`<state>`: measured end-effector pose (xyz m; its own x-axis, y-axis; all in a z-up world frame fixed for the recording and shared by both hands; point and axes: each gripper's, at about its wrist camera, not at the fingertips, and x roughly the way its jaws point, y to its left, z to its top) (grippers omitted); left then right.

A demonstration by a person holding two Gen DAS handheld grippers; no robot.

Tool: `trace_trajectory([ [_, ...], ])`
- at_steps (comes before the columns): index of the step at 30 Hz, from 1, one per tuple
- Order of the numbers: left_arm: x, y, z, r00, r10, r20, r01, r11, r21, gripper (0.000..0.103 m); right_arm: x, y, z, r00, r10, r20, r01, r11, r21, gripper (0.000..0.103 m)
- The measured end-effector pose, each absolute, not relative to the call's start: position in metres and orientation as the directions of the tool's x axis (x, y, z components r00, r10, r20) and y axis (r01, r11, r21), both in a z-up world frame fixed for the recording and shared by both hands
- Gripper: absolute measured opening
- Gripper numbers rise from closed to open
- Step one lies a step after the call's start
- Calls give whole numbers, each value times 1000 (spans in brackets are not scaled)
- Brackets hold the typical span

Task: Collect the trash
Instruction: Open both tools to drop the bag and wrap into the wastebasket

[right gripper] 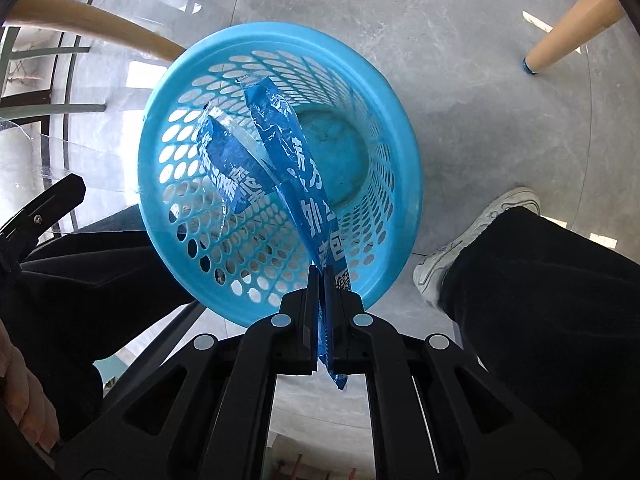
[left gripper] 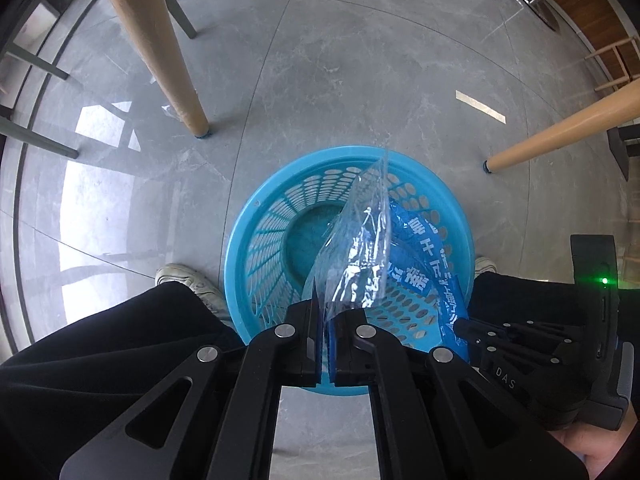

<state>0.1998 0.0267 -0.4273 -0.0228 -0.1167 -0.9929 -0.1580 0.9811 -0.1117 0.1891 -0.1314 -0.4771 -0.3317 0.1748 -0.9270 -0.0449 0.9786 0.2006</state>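
Note:
A round blue perforated waste basket stands on the grey floor below both grippers; it also shows in the right wrist view, and its bottom looks bare. My left gripper is shut on a clear and blue plastic wrapper that hangs over the basket's mouth. My right gripper is shut on a blue wrapper with white print, also hanging over the basket. The other wrapper shows to its left. The right gripper appears at the basket's right rim in the left wrist view.
Wooden table legs stand around the basket. The person's black trousers and white shoes flank it. Metal chair frames are at the left. A glass table edge crosses the left side.

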Motion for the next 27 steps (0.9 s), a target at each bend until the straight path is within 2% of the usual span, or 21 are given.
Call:
trace_trajectory([
  [3, 201, 27, -430, -36, -136, -990, -145, 981, -130, 3, 190, -129, -481, -339, 203, -919, -37, 973, 228, 6],
  [4, 203, 26, -429, -33, -134, -990, -138, 982, -128, 10, 190, -128, -480, -335, 212, -918, -39, 970, 238, 15],
  [5, 203, 26, -428, -27, -130, -991, -133, 983, -126, 24, 191, -127, -479, -330, 218, -918, -41, 969, 245, 22],
  [6, 204, 26, -427, -19, -130, -991, -131, 983, -126, 28, 191, -127, -478, -327, 222, -919, -44, 967, 249, 29],
  [7, 205, 27, -425, -14, -125, -992, -133, 984, -122, 31, 192, -126, -477, -327, 222, -919, -48, 967, 251, 29],
  [16, 201, 40, -415, 1, -97, -995, -179, 979, -95, 32, 192, -135, -468, -314, 194, -929, -21, 977, 211, 29],
  [24, 190, 49, -393, 33, -104, -994, -209, 972, -109, 34, 184, -134, -422, -248, 232, -941, -43, 967, 250, 31],
  [27, 183, 50, -381, 58, -107, -993, -205, 972, -117, 37, 179, -137, -398, -192, 238, -952, -48, 967, 251, 38],
])
